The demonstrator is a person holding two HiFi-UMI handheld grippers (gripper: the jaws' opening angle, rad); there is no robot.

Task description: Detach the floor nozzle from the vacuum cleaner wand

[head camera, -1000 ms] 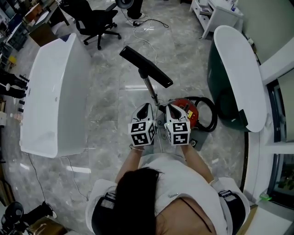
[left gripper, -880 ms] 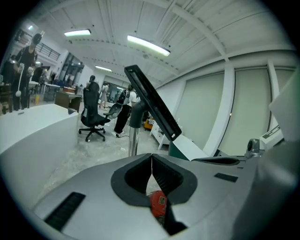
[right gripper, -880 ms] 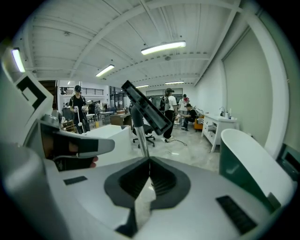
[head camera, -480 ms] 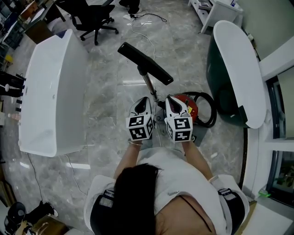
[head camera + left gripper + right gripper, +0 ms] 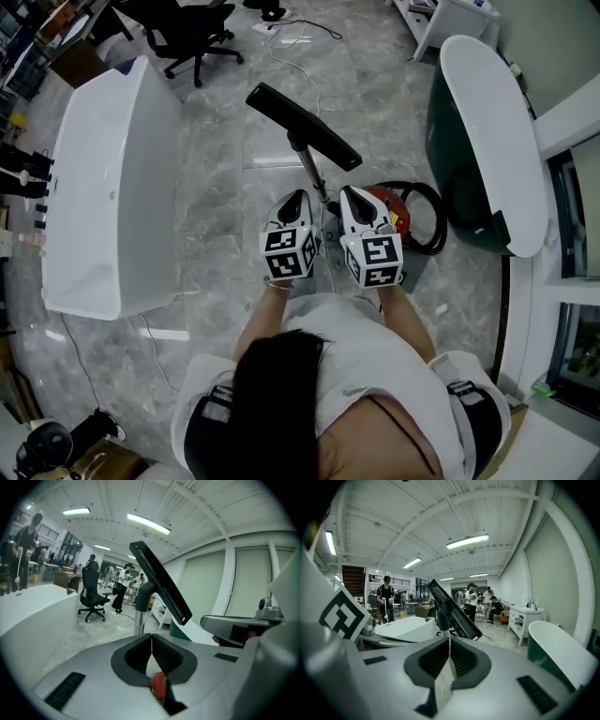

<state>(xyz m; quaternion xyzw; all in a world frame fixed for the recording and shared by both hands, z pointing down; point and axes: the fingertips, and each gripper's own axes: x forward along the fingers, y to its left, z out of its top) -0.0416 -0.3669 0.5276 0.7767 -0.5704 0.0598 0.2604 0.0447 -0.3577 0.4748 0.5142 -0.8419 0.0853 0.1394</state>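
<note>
At twelve o'clock from left gripper (image 5: 298, 197) and right gripper (image 5: 350, 193): long, flat black plastic floor nozzle (image 5: 302, 127), tilted, attached to slim chrome wand (image 5: 310, 175). Both flank wand, jaws pressed together, nothing held.

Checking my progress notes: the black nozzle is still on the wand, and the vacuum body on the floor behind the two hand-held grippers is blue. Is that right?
Not quite. The vacuum body is red, not blue, as the head view shows. The black nozzle is still on the wand.
</note>
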